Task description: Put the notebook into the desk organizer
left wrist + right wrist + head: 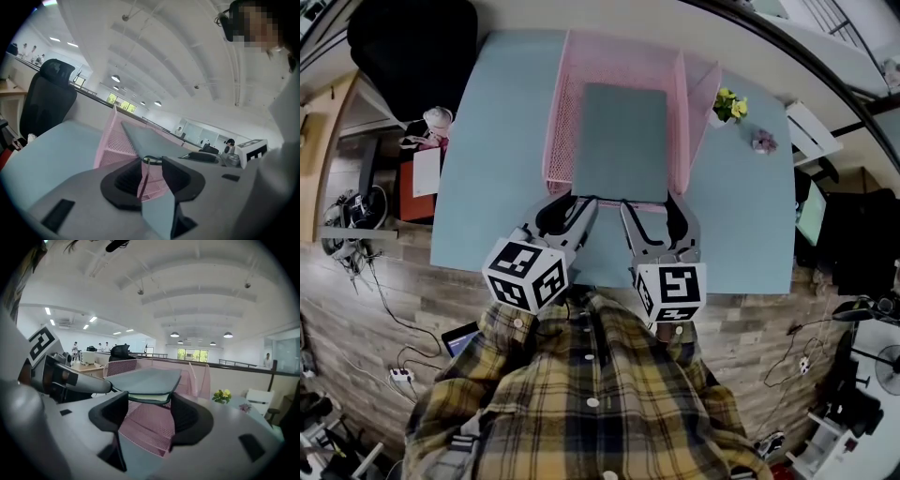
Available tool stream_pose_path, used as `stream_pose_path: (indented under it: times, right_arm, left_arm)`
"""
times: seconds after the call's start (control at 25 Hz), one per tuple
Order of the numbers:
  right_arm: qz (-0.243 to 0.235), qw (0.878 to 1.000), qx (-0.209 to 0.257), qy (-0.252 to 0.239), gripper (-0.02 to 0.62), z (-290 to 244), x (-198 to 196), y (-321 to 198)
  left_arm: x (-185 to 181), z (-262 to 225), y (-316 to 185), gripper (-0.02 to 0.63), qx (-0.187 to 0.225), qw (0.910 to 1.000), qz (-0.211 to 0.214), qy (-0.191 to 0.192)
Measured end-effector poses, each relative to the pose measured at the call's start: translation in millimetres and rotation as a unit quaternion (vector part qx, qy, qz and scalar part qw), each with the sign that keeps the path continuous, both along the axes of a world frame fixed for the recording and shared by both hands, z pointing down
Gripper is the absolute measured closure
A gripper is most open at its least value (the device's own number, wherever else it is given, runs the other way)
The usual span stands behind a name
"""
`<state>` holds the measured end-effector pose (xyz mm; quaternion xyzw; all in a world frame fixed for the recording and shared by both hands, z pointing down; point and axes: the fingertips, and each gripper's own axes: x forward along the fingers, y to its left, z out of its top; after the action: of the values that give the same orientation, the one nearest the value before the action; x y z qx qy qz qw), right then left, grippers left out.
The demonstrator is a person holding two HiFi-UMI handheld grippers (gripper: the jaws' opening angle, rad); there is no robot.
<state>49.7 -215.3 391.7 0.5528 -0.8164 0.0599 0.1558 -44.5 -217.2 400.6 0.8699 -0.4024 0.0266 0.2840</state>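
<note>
The notebook (619,141) lies over the wide bay of the organizer (555,122), but its near end seems to be raised, so lowering and release are left. The left gripper (581,208) pinches its near corner. The right gripper (652,208) is spread, gripping nothing. The narrow side bay (698,103) looks empty.

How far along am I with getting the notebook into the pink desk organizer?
Mostly done: the notebook lies in the wide compartment of the desk organizer, though its near edge looks raised above the mesh floor. In hand: both grippers are at that edge; the right gripper is open, and whether the left gripper presses the corner is unclear. Left: settle that edge down and back both away.
</note>
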Motion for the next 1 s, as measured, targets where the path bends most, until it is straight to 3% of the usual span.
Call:
stream_pose_path:
  times: [0.28,1.0]
  right_arm:
    - [0.005,1.000,0.005,0.008,0.310,0.3,3.5,-14.3]
    - [0.009,1.000,0.019,0.020,0.311,1.3,-5.8,-27.9]
  left_arm:
    - [-1.3,1.2,-4.4,0.520,0.002,0.9998,-0.013,-0.012]
    - [-7.2,0.0,-6.5,0.525,0.015,0.9992,-0.029,-0.022]
